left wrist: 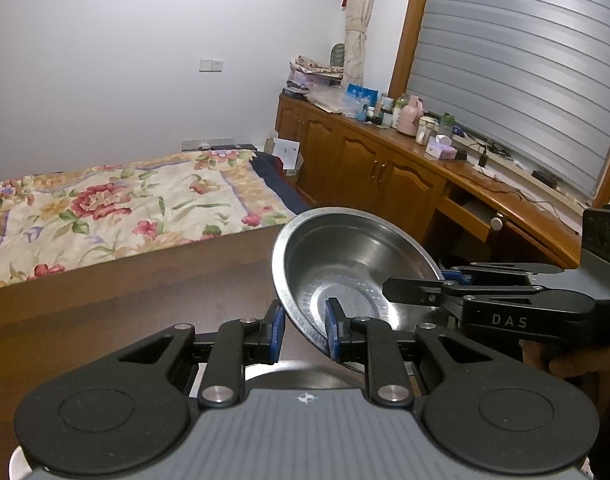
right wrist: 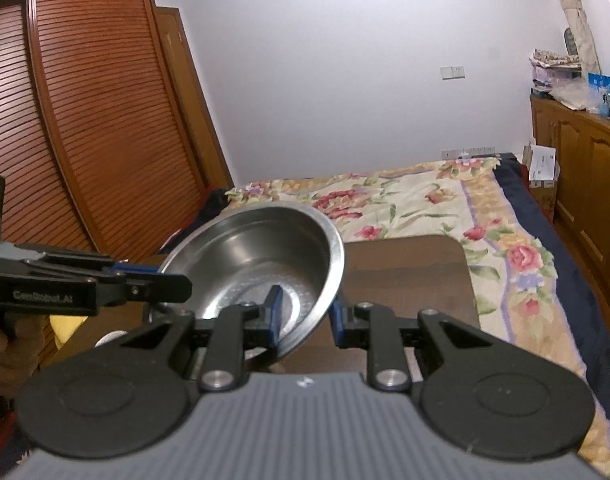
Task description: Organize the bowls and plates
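A steel bowl (left wrist: 357,264) (right wrist: 257,256) hangs tilted above the dark wooden table (left wrist: 145,312) (right wrist: 405,280), held at two sides of its rim. My left gripper (left wrist: 305,330) is shut on the near rim, one blue pad inside the bowl and one outside. From the right, my right gripper (left wrist: 421,284) is clamped on the opposite rim. In the right wrist view my right gripper (right wrist: 305,316) pinches the bowl's wall the same way, and my left gripper (right wrist: 161,276) reaches in from the left, a hand behind it.
A pale curved rim (left wrist: 289,370) shows under the left gripper; I cannot tell what it is. Beyond the table lies a bed with a floral quilt (left wrist: 117,208) (right wrist: 425,200). A cluttered wooden sideboard (left wrist: 385,168) with an open drawer (left wrist: 469,216) stands right; a louvred wardrobe (right wrist: 85,120) left.
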Tool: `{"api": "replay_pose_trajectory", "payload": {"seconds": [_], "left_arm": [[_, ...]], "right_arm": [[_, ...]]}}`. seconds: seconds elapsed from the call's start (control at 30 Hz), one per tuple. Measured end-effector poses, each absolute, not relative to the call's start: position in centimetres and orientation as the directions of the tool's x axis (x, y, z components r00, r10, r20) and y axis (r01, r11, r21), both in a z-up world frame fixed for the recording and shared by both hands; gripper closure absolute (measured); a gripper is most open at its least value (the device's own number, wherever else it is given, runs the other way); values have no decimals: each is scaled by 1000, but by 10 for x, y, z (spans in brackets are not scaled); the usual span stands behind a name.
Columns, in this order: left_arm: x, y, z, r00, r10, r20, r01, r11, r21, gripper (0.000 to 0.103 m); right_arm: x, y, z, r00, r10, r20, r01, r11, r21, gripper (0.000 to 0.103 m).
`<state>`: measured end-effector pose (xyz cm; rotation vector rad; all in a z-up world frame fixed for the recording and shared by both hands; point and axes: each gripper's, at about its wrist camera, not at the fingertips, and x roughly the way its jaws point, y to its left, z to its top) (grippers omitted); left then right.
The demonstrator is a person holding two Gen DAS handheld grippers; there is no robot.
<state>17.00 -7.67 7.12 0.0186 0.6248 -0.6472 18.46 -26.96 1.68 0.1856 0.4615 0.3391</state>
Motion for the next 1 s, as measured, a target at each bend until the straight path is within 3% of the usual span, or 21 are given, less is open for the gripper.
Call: {"api": "replay_pose_trajectory", "payload": {"seconds": [1.0], "left_arm": [[122, -33, 5, 610, -519, -598, 508, 836, -207, 79]], "right_arm": [[146, -222, -35, 795, 380, -474, -293, 923, 249, 77]]}}
